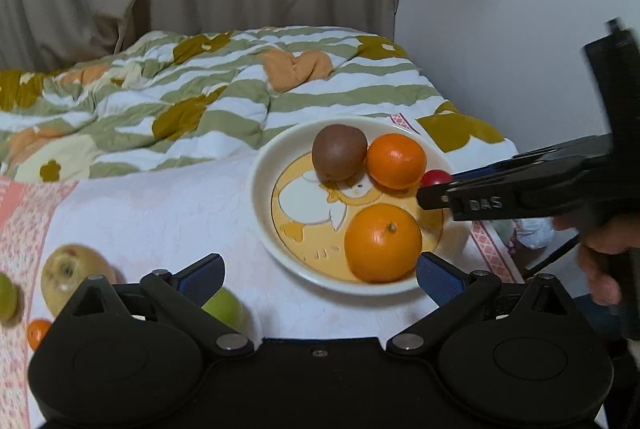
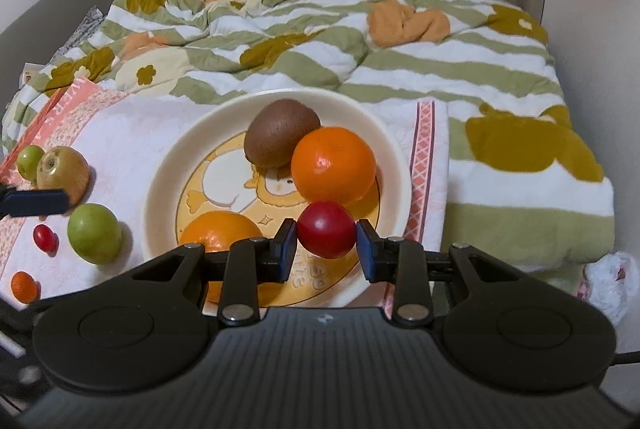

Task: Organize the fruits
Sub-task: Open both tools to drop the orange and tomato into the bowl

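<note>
Right gripper (image 2: 326,243): angled downward over the plate (image 2: 160,181), pads clamped on a red fruit (image 2: 326,229) above the near rim. Left gripper (image 1: 320,275): jaws wide, nothing between them, tilted down at the plate's near edge. Beyond: two oranges (image 2: 333,165), brown kiwi (image 2: 280,137) on plate; striped quilt (image 2: 400,49) behind.

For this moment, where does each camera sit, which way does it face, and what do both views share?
Left wrist: on the left claw, looking down over the plate; shows its own open fingers, plus the right claw and a hand.
Right wrist: on the right claw, looking down at the plate; shows its fingers shut on a red fruit.
Shared: plate, kiwi, two oranges, quilt.
</note>
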`<state>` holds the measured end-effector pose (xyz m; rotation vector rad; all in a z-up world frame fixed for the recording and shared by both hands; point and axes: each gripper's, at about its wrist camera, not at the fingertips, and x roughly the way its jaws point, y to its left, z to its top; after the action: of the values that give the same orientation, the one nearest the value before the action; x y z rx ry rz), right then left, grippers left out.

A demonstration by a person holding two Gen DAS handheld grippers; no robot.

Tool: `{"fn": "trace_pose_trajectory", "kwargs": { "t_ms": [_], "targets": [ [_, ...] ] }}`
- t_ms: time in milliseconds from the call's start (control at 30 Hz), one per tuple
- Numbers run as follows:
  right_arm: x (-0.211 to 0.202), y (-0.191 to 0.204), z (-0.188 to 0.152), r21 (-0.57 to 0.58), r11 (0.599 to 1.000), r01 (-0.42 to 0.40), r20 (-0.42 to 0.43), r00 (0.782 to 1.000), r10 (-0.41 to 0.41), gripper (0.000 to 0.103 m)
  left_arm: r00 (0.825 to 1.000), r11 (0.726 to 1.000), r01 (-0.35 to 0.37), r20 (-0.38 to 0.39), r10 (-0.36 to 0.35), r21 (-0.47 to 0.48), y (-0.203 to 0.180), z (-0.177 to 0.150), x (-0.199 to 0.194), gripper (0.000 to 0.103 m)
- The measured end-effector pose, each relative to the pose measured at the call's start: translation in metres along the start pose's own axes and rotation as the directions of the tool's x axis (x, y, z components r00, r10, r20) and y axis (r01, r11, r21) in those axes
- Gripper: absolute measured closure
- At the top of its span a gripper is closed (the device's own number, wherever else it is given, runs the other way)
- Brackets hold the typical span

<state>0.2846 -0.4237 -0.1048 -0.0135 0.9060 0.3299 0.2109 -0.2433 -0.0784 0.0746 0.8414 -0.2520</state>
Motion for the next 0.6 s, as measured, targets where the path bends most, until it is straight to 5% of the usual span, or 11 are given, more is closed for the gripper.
{"fn": "trace_pose_trajectory", "kwargs": {
  "t_ms": [200, 400, 433, 600],
  "targets": [
    [0.012, -0.001, -0.001, 0.003, 1.0, -0.017, -0.012, 1.0, 0.017, 0.054, 1.0, 1.0, -0.024, 0.004, 0.024, -0.018, 0.002, -0.008, -0.009, 0.0],
    [0.0, 0.003, 0.0, -0.008, 1.0, -0.014, 0.042, 0.999, 0.015, 0.013, 0.999, 0.999, -0.031, 0.009, 0.031, -0.039, 0.005, -0.017, -0.019, 0.0],
    [-0.004, 0.003, 0.0, -0.006, 1.0, -0.008, 0.05, 0.999, 0.008, 0.0, 0.999, 0.999, -0.035, 0.01, 0.035, -0.042, 0.005, -0.018, -0.021, 0.0],
    [-0.029, 0.004, 0.0, 0.0, 1.0, 0.012, 0.103, 0.995, -0.012, 0.0, 0.999, 0.997, -0.04, 0.028, 0.042, -0.067, 0.005, -0.02, -0.035, 0.0]
  ]
}}
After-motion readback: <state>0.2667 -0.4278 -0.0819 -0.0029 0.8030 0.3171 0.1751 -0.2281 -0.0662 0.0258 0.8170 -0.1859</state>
